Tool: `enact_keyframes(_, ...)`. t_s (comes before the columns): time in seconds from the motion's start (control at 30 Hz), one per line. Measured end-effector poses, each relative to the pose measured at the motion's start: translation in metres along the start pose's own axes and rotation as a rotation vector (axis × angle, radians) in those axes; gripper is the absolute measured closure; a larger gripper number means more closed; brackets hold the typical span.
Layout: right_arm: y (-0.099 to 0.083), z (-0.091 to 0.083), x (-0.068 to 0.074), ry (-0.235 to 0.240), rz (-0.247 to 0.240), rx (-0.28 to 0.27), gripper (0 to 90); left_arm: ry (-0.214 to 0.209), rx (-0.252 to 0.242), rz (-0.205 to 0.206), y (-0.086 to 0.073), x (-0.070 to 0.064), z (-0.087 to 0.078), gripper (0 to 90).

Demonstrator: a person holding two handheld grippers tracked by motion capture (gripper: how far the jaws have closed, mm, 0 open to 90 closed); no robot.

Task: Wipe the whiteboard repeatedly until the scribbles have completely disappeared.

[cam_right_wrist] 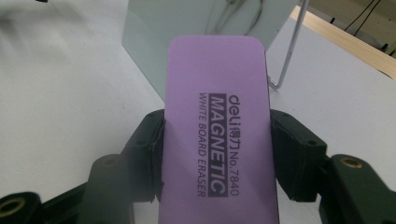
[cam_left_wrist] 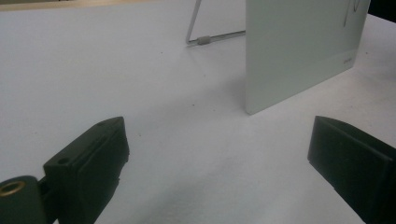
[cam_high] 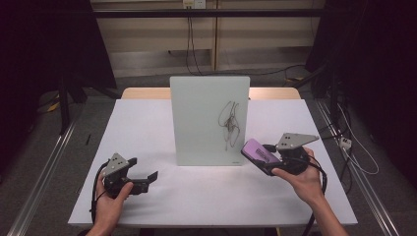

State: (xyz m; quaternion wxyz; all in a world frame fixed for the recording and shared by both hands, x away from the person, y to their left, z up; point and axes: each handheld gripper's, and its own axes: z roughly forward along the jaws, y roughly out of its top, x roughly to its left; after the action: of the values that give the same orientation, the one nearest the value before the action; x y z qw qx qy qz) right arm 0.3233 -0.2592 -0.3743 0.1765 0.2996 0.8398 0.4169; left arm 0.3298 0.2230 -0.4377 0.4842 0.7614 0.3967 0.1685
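Note:
A small whiteboard [cam_high: 209,120] stands upright on a wire stand in the middle of the white table [cam_high: 147,123], with black scribbles [cam_high: 230,123] on its right half. My right gripper [cam_high: 268,157] is shut on a purple whiteboard eraser [cam_high: 258,154], held just off the board's lower right corner. In the right gripper view the eraser [cam_right_wrist: 217,116] is clamped between both jaws, its printed face up, with the board [cam_right_wrist: 187,28] behind it. My left gripper [cam_high: 147,179] rests open near the table's front left, pointing right. Its jaws stand wide apart in the left gripper view, facing the board's edge [cam_left_wrist: 299,51].
The wire stand [cam_left_wrist: 205,37] props the board from behind. A wooden table edge [cam_high: 147,92] shows beyond the white top. Metal rails [cam_high: 44,167] run along both sides on the floor, and cables [cam_high: 354,152] lie at the right.

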Motion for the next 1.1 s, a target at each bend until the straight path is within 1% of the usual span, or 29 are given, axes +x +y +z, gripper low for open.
enact_keyframes(0.17,0.006,-0.002,0.004,0.007,-0.021,-0.019,41.4,0.005,0.006,-0.002,0.000,0.000,0.001,5.0)
enact_keyframes(0.23,0.011,-0.005,0.005,0.008,-0.027,-0.040,41.4,0.005,0.004,-0.005,0.000,0.001,0.001,5.0)
enact_keyframes(0.3,0.013,-0.006,0.005,0.005,-0.032,-0.047,41.4,0.006,0.003,-0.004,0.000,0.001,0.001,5.0)
enact_keyframes(0.33,0.017,-0.008,0.006,0.006,-0.036,-0.061,41.5,0.006,0.004,-0.002,0.000,0.000,0.001,5.0)
enact_keyframes(0.47,0.023,-0.009,0.006,0.003,-0.049,-0.074,41.4,0.004,0.001,0.005,0.000,-0.001,0.000,5.0)
enact_keyframes(0.6,0.031,-0.004,0.004,0.008,-0.062,-0.077,41.4,0.005,0.005,0.004,0.000,0.000,0.001,5.0)
enact_keyframes(0.67,0.036,-0.001,0.001,0.012,-0.071,-0.089,41.4,0.005,0.006,0.003,0.000,0.000,0.001,5.0)
enact_keyframes(0.7,0.041,0.002,0.000,0.014,-0.079,-0.095,41.4,0.004,0.006,0.004,0.000,0.000,0.001,5.0)
enact_keyframes(0.73,0.041,0.002,0.000,0.014,-0.079,-0.095,41.4,0.004,0.010,0.009,0.000,0.000,0.001,5.0)
enact_keyframes(0.77,0.046,0.004,-0.001,0.017,-0.081,-0.106,41.4,0.002,0.011,0.009,0.000,0.000,0.001,5.1)
enact_keyframes(0.8,0.046,0.004,-0.001,0.017,-0.081,-0.106,41.4,0.002,0.007,0.006,0.001,-0.001,0.002,5.1)
enact_keyframes(0.97,0.061,0.008,-0.004,0.033,-0.103,-0.119,41.4,0.000,0.014,0.011,0.001,0.000,0.003,5.0)
enact_keyframes(1.0,0.064,0.009,-0.005,0.035,-0.099,-0.126,41.5,-0.001,0.014,0.011,0.001,0.000,0.003,5.0)
enact_keyframes(1.07,0.069,0.010,-0.006,0.031,-0.099,-0.130,41.4,-0.001,0.014,0.011,0.001,0.000,0.003,5.0)
enact_keyframes(1.1,0.073,0.010,-0.009,0.021,-0.101,-0.138,41.4,0.000,0.015,0.009,0.000,0.000,0.003,5.0)
